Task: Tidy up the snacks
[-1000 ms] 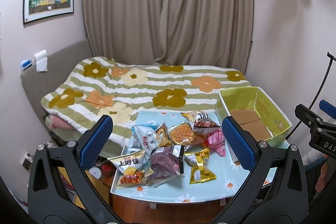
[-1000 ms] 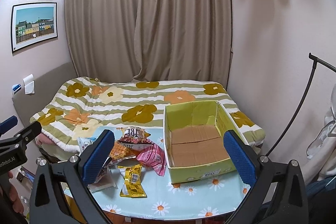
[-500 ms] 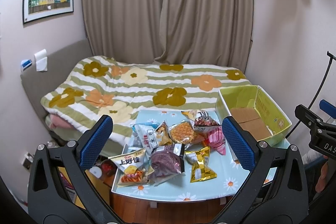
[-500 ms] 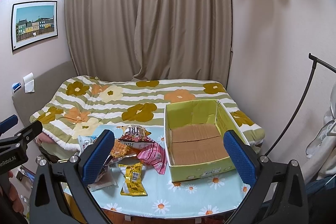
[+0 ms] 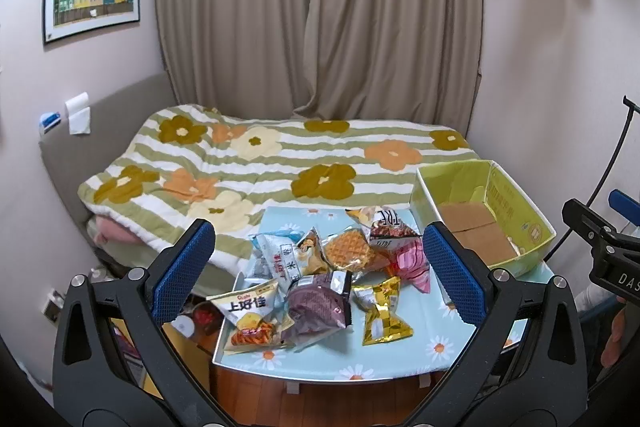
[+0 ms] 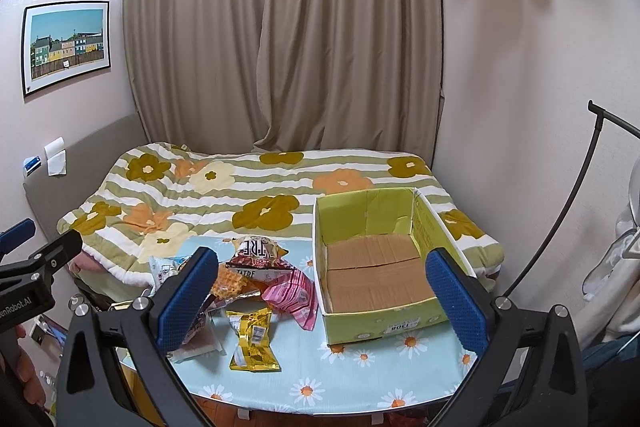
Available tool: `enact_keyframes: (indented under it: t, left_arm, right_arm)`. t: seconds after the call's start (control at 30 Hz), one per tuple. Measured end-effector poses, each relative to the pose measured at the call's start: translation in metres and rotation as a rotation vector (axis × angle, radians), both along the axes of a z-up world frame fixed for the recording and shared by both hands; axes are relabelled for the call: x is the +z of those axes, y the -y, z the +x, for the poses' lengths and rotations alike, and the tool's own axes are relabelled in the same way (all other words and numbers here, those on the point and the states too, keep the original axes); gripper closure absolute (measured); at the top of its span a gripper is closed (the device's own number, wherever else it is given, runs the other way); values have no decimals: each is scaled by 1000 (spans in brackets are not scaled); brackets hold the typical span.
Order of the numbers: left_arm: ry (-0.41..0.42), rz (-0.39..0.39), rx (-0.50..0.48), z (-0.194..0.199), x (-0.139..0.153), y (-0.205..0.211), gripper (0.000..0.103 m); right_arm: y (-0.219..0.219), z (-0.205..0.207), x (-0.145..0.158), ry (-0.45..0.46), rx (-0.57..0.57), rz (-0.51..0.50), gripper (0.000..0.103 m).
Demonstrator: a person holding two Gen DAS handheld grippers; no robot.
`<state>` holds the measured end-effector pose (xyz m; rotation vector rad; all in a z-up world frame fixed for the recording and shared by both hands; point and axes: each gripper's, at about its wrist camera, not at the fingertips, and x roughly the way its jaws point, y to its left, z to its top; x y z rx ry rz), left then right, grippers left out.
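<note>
Behind table [image 6: 360, 383], bed [image 6: 256, 195]; snack pile [image 5: 320, 275] beside green box [image 6: 380, 267].

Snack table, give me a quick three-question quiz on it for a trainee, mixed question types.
1. True or false: the green cardboard box already holds snacks.
2. Multiple choice: the gold packet lies (A) inside the box, (B) on the table to the left of the box, (C) on the bed.
3. Fill in: the left hand-held gripper and right hand-held gripper are both ____ and holding nothing.

Key: 1 false, only its bare cardboard floor shows. 2 B. 3 open.
</note>
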<state>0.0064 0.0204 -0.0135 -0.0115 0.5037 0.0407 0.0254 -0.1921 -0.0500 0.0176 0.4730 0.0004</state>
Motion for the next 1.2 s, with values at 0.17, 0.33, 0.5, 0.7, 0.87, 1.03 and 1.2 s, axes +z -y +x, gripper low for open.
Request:
enact_keyframes:
  t: [0.17,0.33,0.5,0.7,0.87,1.03,1.2]
  left_arm:
    - [-9,4,2,0,0,-1,0]
    - [-41,-8,1,5,3,-8,0]
    - [-103,-25,32,12,-9,-30,0]
    - [-201,-56,26,25,-44,-53,0]
    - [-302,-93,6,48,-78,-54,0]
    - [-404,-118,-9,83,-114,-42,0]
    - [-517,-124,8,124,-152,-25,0]
  right_arm:
    - [-3,-4,-1,-6,4,2,0]
    - [-4,4,4,-42,16,16,0]
    - [-12,20,0,-91,52,17,0]
    - [-23,54,-23,-168,131,48,0]
    - [-29,92,-50,-268,193,78,0]
    - [-35,142,-78,-363,260,93,0]
    - [-42,198,-106,-460,336,85,0]
